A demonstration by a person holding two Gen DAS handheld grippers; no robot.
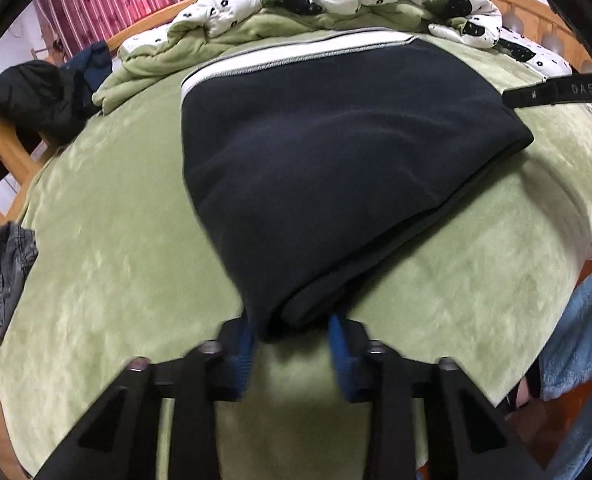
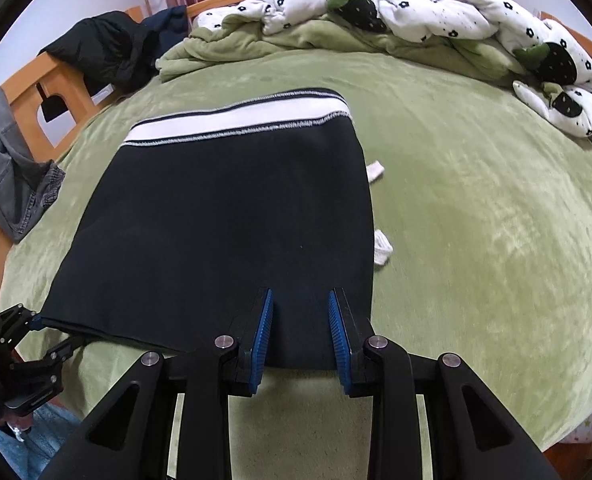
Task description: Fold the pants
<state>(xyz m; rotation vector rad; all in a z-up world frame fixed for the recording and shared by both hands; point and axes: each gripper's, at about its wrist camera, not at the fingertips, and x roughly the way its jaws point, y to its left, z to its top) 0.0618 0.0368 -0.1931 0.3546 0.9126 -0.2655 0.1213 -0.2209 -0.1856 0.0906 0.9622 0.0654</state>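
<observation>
Dark navy pants (image 1: 335,152) with a white waistband (image 2: 236,120) lie folded flat on the green bed cover (image 2: 475,200), waistband at the far end. In the left wrist view my left gripper (image 1: 292,336) is shut on the near corner of the fold, and the cloth fills the gap between its blue pads. The right wrist view shows that left gripper (image 2: 54,332) at the pants' near left corner. My right gripper (image 2: 300,320) is shut on the near edge toward the right side, dark cloth between its blue pads. One of its fingers (image 1: 543,92) shows at the right edge.
A crumpled white flowered quilt (image 2: 435,12) and a green blanket (image 2: 232,48) lie across the far side of the bed. A black jacket (image 2: 96,48) and grey jeans (image 2: 8,168) hang on the wooden bed rail (image 2: 24,80) at left. Two white cord ends (image 2: 383,250) poke out beside the pants.
</observation>
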